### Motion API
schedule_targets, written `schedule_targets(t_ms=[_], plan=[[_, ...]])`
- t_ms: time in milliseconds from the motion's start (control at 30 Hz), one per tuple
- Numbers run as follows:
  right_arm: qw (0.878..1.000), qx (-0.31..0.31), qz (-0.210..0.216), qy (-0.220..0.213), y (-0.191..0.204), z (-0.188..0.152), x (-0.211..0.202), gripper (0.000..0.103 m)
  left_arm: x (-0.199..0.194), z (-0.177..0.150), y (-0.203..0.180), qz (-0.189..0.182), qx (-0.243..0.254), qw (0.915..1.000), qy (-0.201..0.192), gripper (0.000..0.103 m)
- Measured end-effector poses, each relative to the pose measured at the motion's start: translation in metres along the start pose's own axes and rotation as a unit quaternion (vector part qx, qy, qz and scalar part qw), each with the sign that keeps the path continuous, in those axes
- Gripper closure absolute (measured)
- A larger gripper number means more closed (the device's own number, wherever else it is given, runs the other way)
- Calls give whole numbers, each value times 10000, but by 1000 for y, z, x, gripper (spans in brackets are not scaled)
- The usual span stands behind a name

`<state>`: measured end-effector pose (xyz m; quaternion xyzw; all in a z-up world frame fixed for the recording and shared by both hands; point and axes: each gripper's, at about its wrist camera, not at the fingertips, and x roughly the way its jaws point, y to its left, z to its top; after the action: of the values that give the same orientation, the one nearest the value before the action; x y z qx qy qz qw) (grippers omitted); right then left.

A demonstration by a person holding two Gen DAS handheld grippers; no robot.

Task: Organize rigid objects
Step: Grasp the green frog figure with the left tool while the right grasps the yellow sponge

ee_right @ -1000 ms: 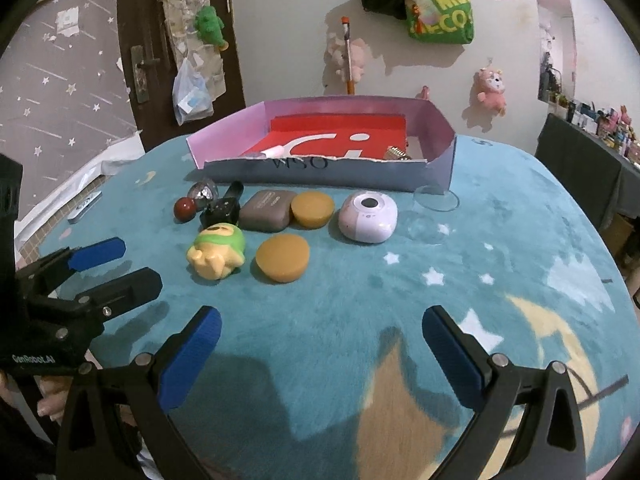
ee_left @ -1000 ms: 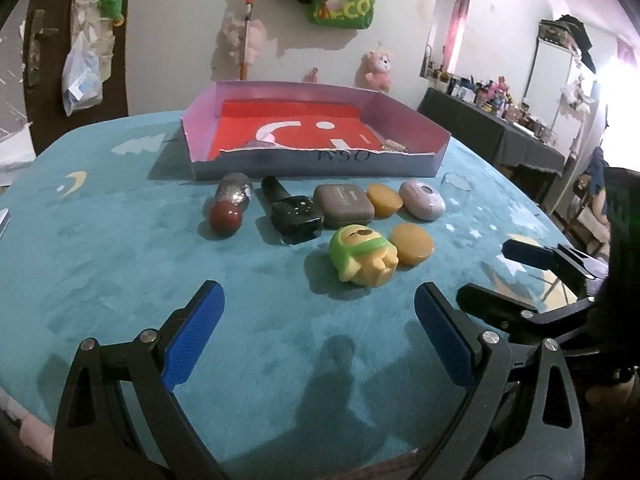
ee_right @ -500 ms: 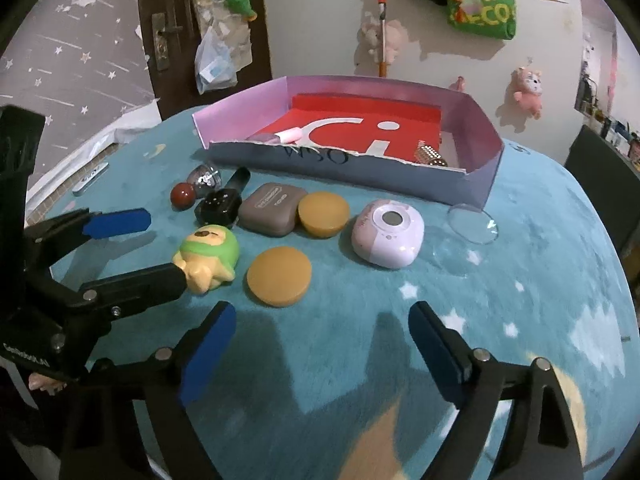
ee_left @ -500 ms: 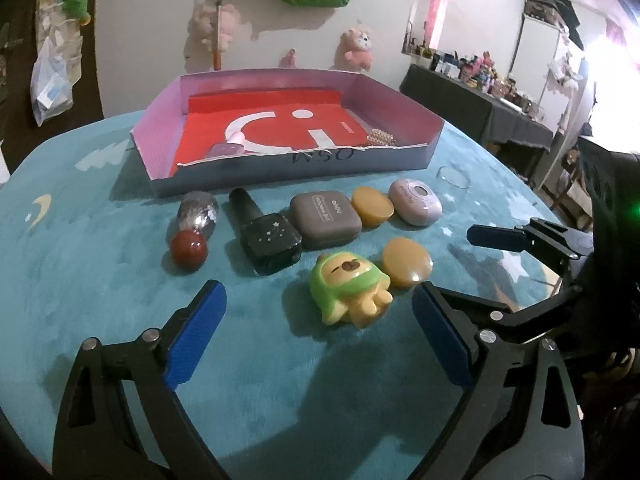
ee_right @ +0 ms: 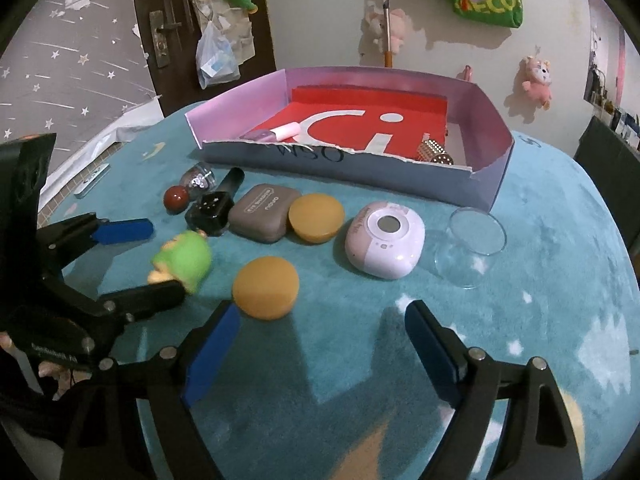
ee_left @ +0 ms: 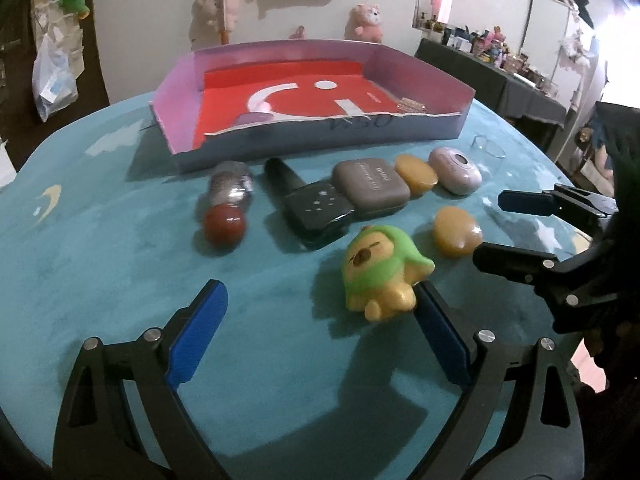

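L claw lining up on the toy

L claw (ee_left: 320, 330) spread wide, green-yellow toy (ee_left: 380, 274) on bench (ee_left: 100, 260) by its right finger, prob. next for the box (ee_left: 420, 128). R claw (ee_right: 320, 352) released too, nr orange disc (ee_right: 266, 286).

You have a round table (ee_right: 540, 320) with a teal star-pattern cover. On it lie the pink box (ee_right: 496, 120), a green toy (ee_left: 380, 268), two orange discs (ee_right: 266, 286), a grey case (ee_right: 264, 210), a pink device (ee_right: 386, 238), a black bottle (ee_left: 308, 204), a red ball (ee_left: 224, 226) and a clear dish (ee_right: 472, 246).
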<state>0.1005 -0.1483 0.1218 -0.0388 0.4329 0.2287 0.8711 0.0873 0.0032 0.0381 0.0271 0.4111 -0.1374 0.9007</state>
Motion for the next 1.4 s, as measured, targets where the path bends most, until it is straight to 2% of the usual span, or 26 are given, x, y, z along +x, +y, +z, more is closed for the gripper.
schedule_targets(t_ms=[200,300,367,667,900,933,1000,1033,1067,1100,1400], plan=[[9995,-167,241,118,10,3,5,15,-4,2,-7,43,257,9996,-85,10],[9989,-231,346,213,11,5,8,15,1,4,-10,-97,321,9994,-27,20],[9985,-250,409,250,10,7,10,16,4,6,-13,-144,364,9992,-11,22],[9970,-249,645,334,7,13,15,25,14,12,-22,-398,457,9981,54,31],[9960,-252,780,346,3,17,18,37,19,15,-31,-587,587,9965,112,47],[9958,-255,804,345,3,18,18,37,19,16,-32,-629,595,9962,107,51],[9952,-295,871,335,3,17,18,44,18,16,-34,-727,608,9955,73,57],[9947,-308,924,330,4,17,18,47,18,17,-34,-705,614,9956,48,57],[9938,-297,1018,339,4,17,18,58,17,16,-35,-689,627,9956,38,57],[9927,-235,1128,348,3,17,17,63,17,16,-34,-688,629,9956,30,57],[9937,-43,1118,110,-2,15,2,63,4,17,-29,-653,577,9961,-130,57]])
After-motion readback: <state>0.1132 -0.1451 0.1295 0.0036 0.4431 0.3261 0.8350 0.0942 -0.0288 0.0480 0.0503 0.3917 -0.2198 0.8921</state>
